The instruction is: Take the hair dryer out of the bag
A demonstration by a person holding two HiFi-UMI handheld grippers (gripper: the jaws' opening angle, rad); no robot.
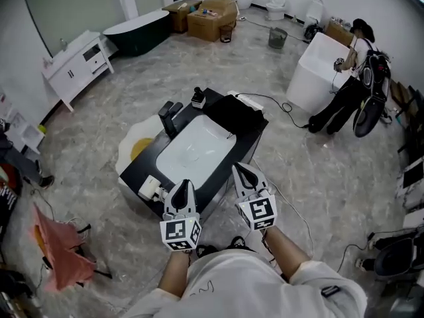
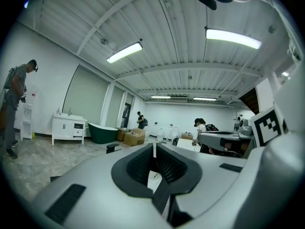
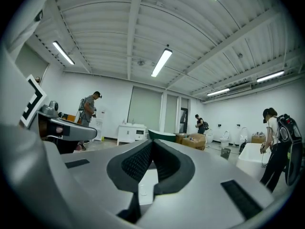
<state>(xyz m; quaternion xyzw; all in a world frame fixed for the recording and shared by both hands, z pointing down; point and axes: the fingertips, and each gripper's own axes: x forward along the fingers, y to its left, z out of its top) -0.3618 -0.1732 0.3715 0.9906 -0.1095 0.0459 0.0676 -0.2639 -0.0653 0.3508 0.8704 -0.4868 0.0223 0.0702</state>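
Seen from above, a black worktop [image 1: 147, 163] stands alone on a grey marbled floor [image 1: 99, 111], with open floor on every side. A white rectangular basin [image 1: 195, 148] is sunk into its middle, with only its smooth white inside showing. A black tap [image 1: 169, 118] stands at the basin's far left edge. A black bag [image 1: 242, 114] lies slumped at the worktop's far right corner. Its inside cannot be seen, so the hair dryer cannot be made out there. Just beyond the bag a white power strip [image 1: 248, 100] sits at the far edge, its cable trailing onto the floor. A small white object [image 1: 151, 187] rests at the near left corner, too small to identify. A rounded white and yellow thing [image 1: 136, 148] lies against the worktop's left side.

The left tongs [image 1: 185, 185] [image 2: 153, 149] and right tongs [image 1: 240, 169] [image 3: 151, 144] are held side by side over the worktop's near edge, pointing roughly level across the room. Each gripper view shows the jaws pressed together with nothing between them.

Further off, a white bathtub [image 1: 318, 71] stands to the right with a person [image 1: 354, 78] beside it. Cardboard boxes [image 1: 212, 15] and a dark green bathtub [image 1: 139, 32] line the far wall.
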